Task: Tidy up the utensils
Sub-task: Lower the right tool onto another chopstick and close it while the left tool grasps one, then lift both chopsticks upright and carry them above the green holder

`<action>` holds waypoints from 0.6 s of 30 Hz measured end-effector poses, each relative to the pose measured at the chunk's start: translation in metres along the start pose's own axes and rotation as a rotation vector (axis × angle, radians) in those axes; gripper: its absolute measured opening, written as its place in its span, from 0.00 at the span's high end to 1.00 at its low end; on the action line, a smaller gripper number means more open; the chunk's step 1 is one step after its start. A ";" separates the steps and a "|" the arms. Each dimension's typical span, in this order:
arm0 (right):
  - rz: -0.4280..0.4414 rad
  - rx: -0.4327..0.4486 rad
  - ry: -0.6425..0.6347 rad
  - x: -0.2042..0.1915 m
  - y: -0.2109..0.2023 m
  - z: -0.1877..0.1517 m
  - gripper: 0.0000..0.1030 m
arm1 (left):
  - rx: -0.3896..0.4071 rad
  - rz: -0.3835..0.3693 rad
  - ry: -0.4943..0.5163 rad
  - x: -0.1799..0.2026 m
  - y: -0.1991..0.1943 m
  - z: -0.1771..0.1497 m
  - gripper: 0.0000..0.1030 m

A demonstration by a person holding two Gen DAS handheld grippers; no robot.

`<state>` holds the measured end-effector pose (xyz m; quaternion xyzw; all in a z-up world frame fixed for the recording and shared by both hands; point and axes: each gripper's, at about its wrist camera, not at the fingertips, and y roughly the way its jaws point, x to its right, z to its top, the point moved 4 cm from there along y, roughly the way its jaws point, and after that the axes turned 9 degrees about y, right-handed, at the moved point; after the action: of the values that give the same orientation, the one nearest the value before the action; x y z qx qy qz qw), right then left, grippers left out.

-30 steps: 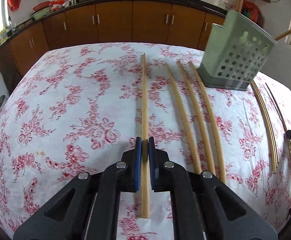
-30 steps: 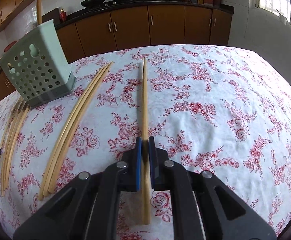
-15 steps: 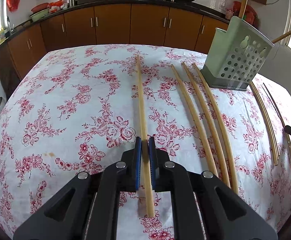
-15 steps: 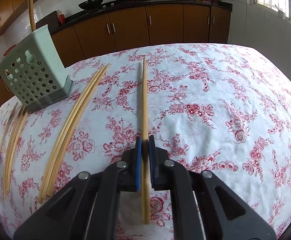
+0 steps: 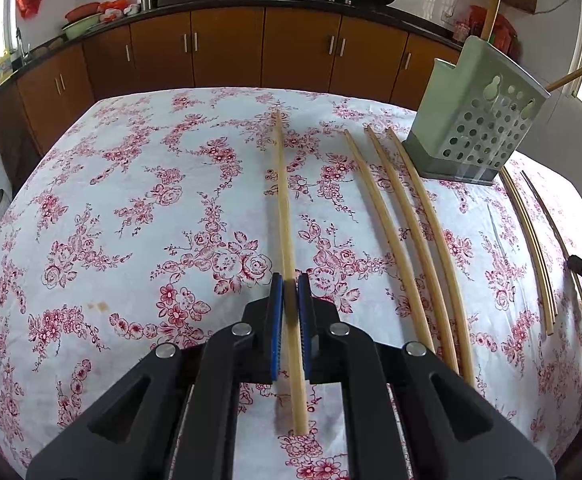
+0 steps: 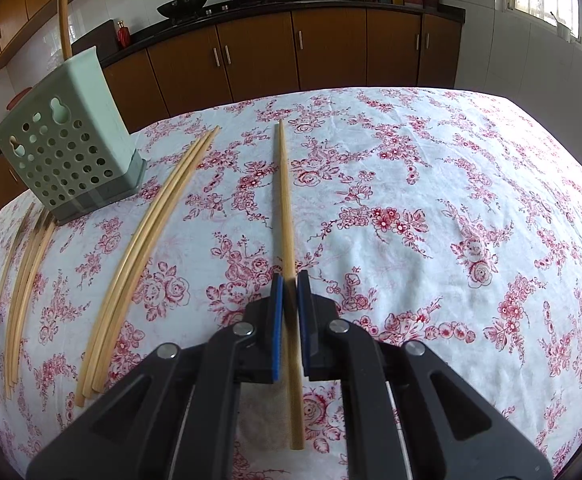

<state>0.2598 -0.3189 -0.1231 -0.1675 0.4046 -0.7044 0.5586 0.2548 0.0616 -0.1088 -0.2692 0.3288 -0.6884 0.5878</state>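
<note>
Left wrist view, nearest item: left gripper (image 5: 291, 300), jaws clenched on one long chopstick (image 5: 283, 204), gripped near its thick end, tip pointing away over the floral surface (image 5: 131, 200). Right wrist view, same entry: right gripper (image 6: 290, 300), jaws clenched on a second chopstick (image 6: 285, 200) in like fashion.

Farther out, lying loose: three chopsticks (image 5: 411, 240) just beside the green holder (image 5: 479, 132), on the left gripper's side of it; a further bundle (image 6: 151, 248) on the right gripper's side.

Farthest: the holder itself, perforated, upright, already carrying sticks (one leaning out sideways).

Hazards, judged:
- Long overhang ahead of each grip; a tip could strike the holder's rim and pivot in the jaws.
- Holder looks light; a sideways knock may tip it.
- Both sticks arriving together could cross at the opening.
- A low swing could scatter the loose rows beside the holder.
</note>
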 end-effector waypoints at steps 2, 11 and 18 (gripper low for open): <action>0.000 0.000 0.000 0.000 0.000 0.000 0.91 | 0.000 0.001 0.001 0.000 0.000 0.000 0.91; -0.008 -0.002 -0.031 0.000 -0.010 -0.012 0.91 | -0.015 0.032 0.033 0.007 -0.006 -0.007 0.91; -0.007 -0.005 -0.034 0.001 -0.015 -0.018 0.91 | -0.014 0.037 0.047 0.010 -0.014 -0.017 0.91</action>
<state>0.2375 -0.3122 -0.1225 -0.1822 0.3960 -0.7024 0.5627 0.2312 0.0551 -0.1088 -0.2508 0.3524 -0.6811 0.5908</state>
